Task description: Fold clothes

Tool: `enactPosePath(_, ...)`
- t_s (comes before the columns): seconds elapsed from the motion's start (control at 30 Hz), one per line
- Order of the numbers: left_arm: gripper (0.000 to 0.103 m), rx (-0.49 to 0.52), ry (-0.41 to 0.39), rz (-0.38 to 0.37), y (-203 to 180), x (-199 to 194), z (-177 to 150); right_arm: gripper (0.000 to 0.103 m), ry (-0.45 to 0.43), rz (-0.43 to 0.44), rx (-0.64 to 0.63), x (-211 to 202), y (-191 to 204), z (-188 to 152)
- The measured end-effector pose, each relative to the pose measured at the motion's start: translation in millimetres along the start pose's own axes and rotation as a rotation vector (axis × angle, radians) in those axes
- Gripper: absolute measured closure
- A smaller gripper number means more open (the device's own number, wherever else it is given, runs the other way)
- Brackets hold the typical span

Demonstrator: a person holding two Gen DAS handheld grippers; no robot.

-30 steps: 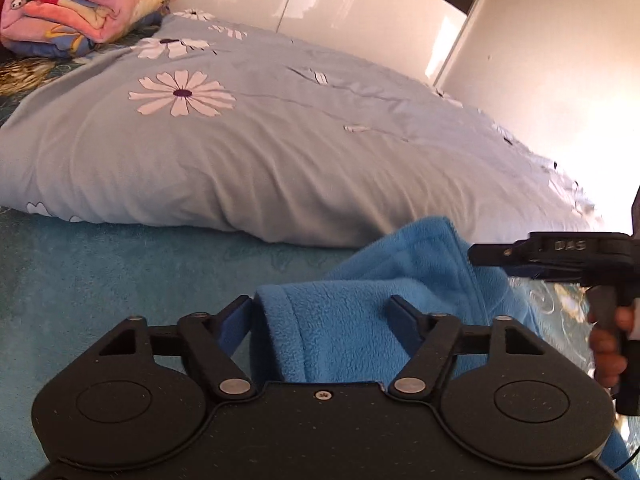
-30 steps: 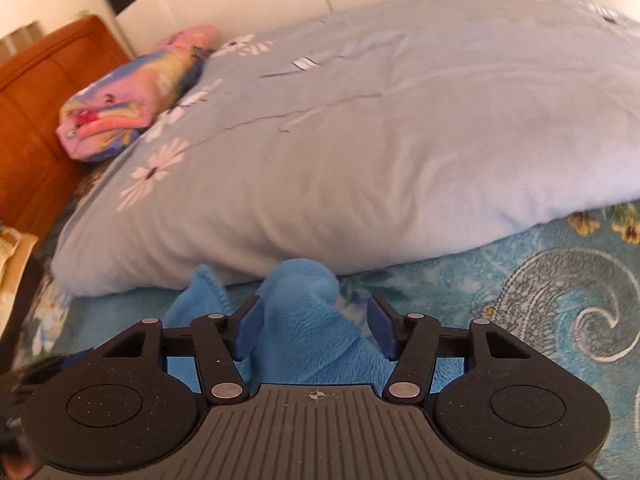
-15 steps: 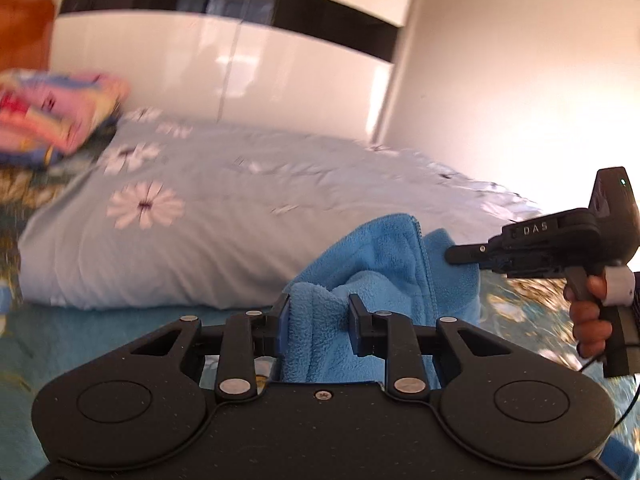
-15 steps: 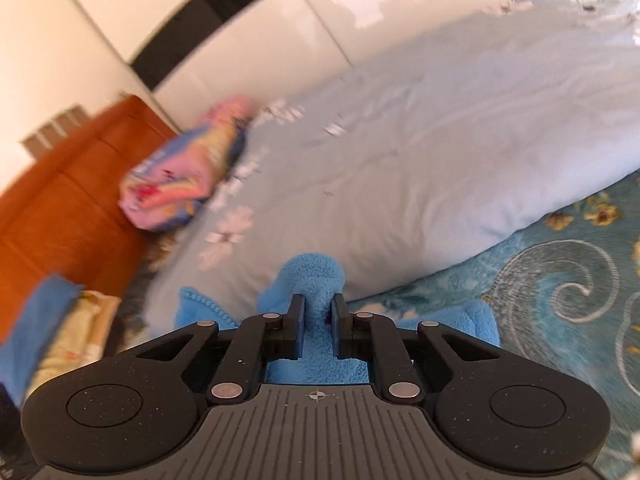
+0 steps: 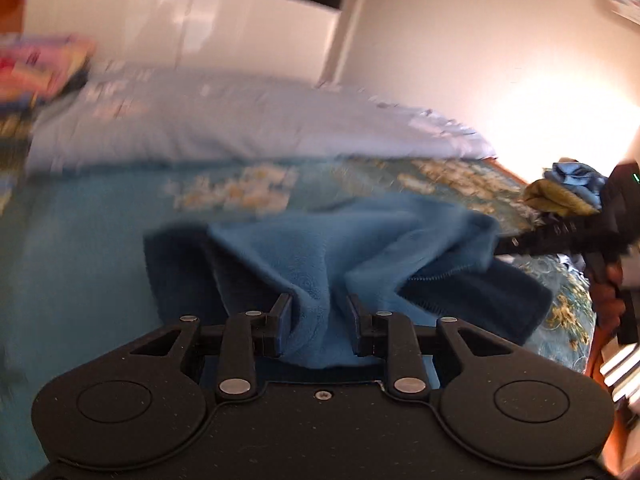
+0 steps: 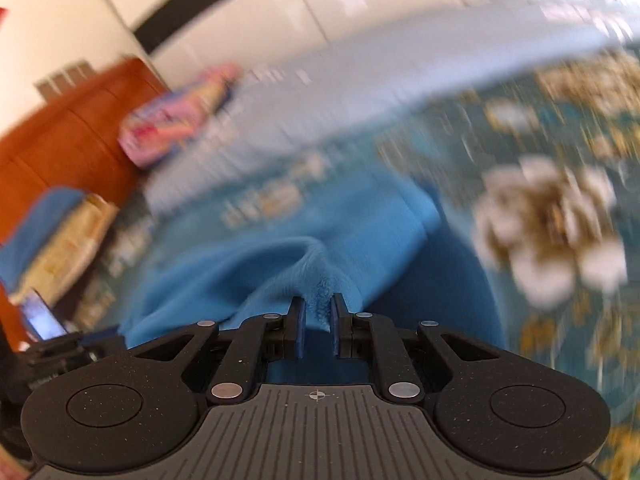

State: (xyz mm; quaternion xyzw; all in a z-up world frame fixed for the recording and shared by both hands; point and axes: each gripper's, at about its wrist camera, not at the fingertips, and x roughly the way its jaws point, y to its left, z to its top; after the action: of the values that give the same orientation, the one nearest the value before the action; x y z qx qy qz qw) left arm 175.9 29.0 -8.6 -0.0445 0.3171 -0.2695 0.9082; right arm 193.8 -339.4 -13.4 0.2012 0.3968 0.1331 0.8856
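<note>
The left hand-held gripper [image 5: 319,322] pinches a bunched fold of the blue fleece garment [image 5: 360,248]; the right hand-held gripper [image 6: 318,322], fingers nearly together, pinches another soft, fuzzy edge. The garment hangs stretched between them over the teal floral bedspread [image 6: 560,128], near the bed's front edge.
</note>
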Motion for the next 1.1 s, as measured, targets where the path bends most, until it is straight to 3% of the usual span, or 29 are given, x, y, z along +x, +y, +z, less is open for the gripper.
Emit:
enactPosePath(0.07,0.073,-0.047,-0.004,0.016,-2,-4,-11,0.093,0.006,-0.022,-0.007,-5,1,-11)
enactPosePath(0.13,0.056,-0.073,-0.037,-0.012,-8,-16,-10,0.093,-0.008,-0.03,-0.015,-17,3,-18)
enactPosePath(0.23,0.047,-0.017,-0.042,-0.038,-28,-18,-5,0.085,-0.058,-0.017,-0.022,-38,7,-19)
enactPosePath(0.33,0.042,0.044,-0.011,0.013,-46,-4,-1,0.072,-0.08,-0.016,-0.019,-39,10,-11)
enactPosePath(0.4,0.042,0.033,0.018,0.061,-50,11,3,0.068,-0.074,-0.013,-0.027,-32,15,-7)
enactPosePath(0.57,0.052,-0.01,0.067,0.137,-50,39,6,0.066,-0.008,-0.125,-0.081,0,27,0)
enactPosePath(0.63,0.074,-0.024,0.085,0.172,-51,44,11,0.067,0.009,-0.126,-0.07,10,26,1)
enactPosePath(0.67,0.081,-0.052,0.089,0.176,-49,47,14,0.067,0.014,-0.128,-0.061,13,27,2)
enactPosePath(0.77,0.093,-0.213,0.083,0.178,-40,44,23,0.081,0.028,-0.146,-0.007,17,27,7)
enactPosePath(0.87,0.095,-0.291,-0.008,0.17,-39,21,31,0.09,0.004,-0.099,0.073,6,25,14)
enactPosePath(1.0,0.096,-0.273,-0.128,0.135,-50,-24,34,0.092,-0.096,-0.027,0.042,-30,39,11)
enactPosePath(1.1,0.097,-0.23,-0.112,0.138,-55,-44,13,0.092,-0.129,-0.021,-0.041,-55,49,-9)
